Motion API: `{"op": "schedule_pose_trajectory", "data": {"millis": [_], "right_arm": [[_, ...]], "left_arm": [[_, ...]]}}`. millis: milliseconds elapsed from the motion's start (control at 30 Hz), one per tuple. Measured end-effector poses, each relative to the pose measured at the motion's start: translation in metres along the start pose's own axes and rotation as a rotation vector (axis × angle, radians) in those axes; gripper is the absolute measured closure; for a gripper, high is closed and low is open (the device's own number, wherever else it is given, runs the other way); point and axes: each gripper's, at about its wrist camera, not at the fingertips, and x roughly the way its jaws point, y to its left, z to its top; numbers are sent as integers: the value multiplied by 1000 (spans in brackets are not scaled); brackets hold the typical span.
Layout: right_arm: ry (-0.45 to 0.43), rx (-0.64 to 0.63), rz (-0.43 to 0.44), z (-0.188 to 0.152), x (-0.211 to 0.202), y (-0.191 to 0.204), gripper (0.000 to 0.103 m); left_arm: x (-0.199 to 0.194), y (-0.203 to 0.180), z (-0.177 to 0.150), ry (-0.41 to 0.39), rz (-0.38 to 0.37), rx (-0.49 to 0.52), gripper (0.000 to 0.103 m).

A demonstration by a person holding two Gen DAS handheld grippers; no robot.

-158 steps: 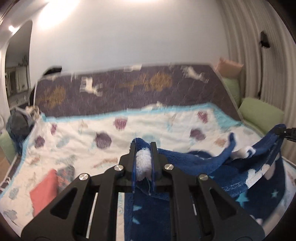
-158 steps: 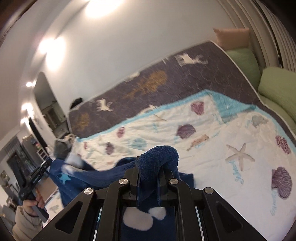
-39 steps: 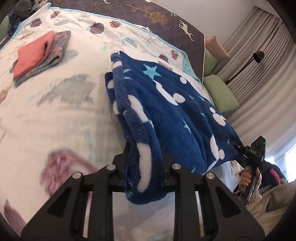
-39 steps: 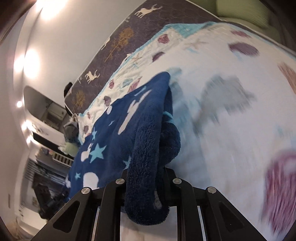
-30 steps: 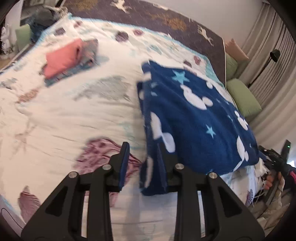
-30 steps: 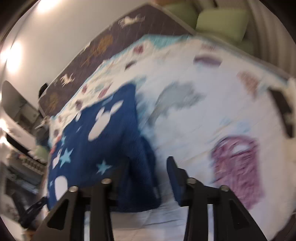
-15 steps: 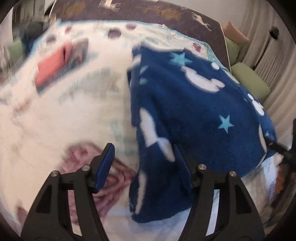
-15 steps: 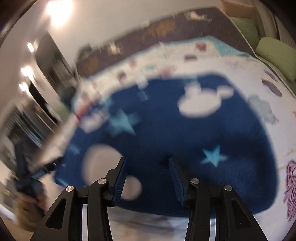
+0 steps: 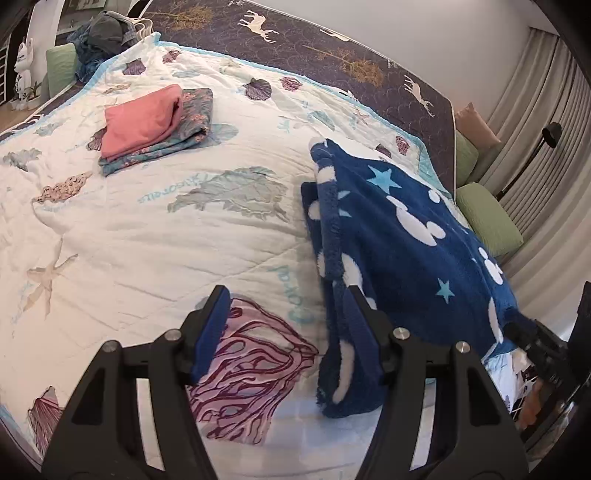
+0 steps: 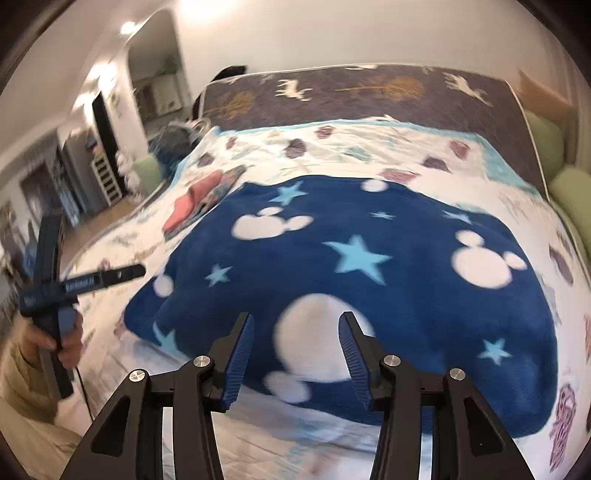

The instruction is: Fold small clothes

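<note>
A dark blue fleece blanket (image 9: 406, 240) with white mouse heads and pale stars lies folded on the shell-print quilt (image 9: 147, 229). My left gripper (image 9: 288, 325) is open over the quilt. The blanket's thick folded corner rests against the inner side of its right finger, and the pads press on nothing. In the right wrist view the blanket (image 10: 351, 258) spreads flat. My right gripper (image 10: 297, 354) hovers over its near edge with its jaws opening and nothing gripped. A hand holds the left gripper (image 10: 74, 284) at the left of that view, and the right gripper (image 9: 535, 343) shows at the left wrist view's right edge.
A folded pink cloth on a folded patterned cloth (image 9: 147, 122) sits on the quilt's far left. A dark deer-print mattress (image 9: 332, 48) stands behind the quilt. Green cushions (image 9: 487, 218), a floor lamp (image 9: 550, 131) and curtains stand at the right, and a clothes pile (image 9: 107, 33) at the far left.
Both grippers let go of the blanket, which now lies on the quilt. The left jaws opened wide beside its corner. The right gripper rolled and swung round to the blanket's near edge.
</note>
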Motion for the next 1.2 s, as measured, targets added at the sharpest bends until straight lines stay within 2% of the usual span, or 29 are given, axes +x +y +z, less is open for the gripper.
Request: {"op": "schedule_pose_trajectory", "data": {"millis": [233,367,533,667,767,867,1200], "right_arm": [[20,-83,34,-3,12,43,52],[9,-205,-12,-9,20,76,41],[6,-364,-68,-15,39,117,37],[-11,-487,-85,-18,51,146,29],[-15,-554,-96,-21,57,161,28],[-7,-561,-82,-21,63,167,28],[7,-680,-101,-39,85,192,27]], "left_arm": [[-7,-7,1,-16,-37,62,38],[-8,-2,1,-15,-31,61,38],[-21,15,2,-46,-20,43,37],[-30,35,0,-65,11,6,37],[-32,48,-3,-64,27,-23,37],[-32,60,-5,-58,39,-43,37],[-23,74,-5,-36,22,-77,36]]}}
